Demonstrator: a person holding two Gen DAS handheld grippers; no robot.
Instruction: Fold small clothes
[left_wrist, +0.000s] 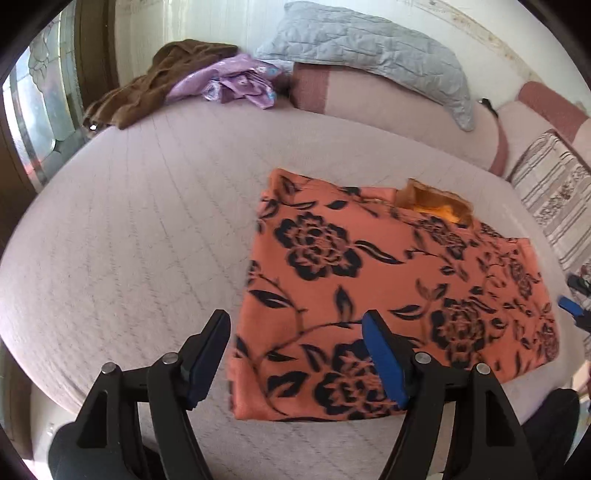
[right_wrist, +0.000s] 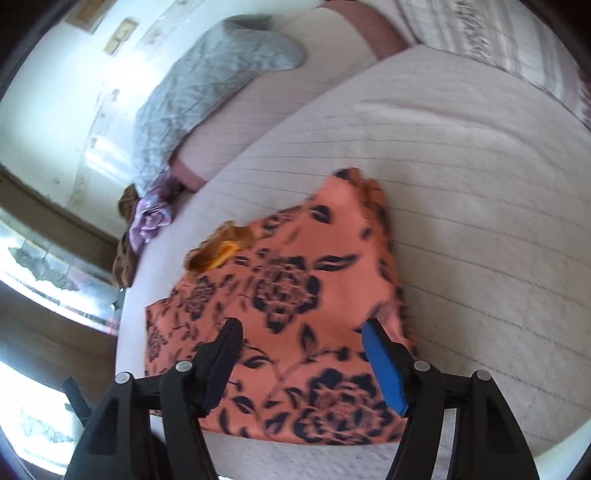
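An orange garment with black flowers (left_wrist: 388, 288) lies folded flat on the pale quilted bed (left_wrist: 147, 240). An orange lining shows at its far edge. My left gripper (left_wrist: 295, 325) is open and empty, above the garment's near left corner. My right gripper (right_wrist: 301, 332) is open and empty, over the same garment (right_wrist: 295, 295) near its front edge. The right gripper's blue tip also shows at the right rim of the left wrist view (left_wrist: 570, 304).
A brown cloth (left_wrist: 159, 81) and a purple garment (left_wrist: 236, 83) lie at the far side of the bed. A grey quilted pillow (left_wrist: 369, 48) rests on a pink bolster (left_wrist: 369, 99). A striped cushion (left_wrist: 554, 195) lies at the right. A window (left_wrist: 33, 110) is at the left.
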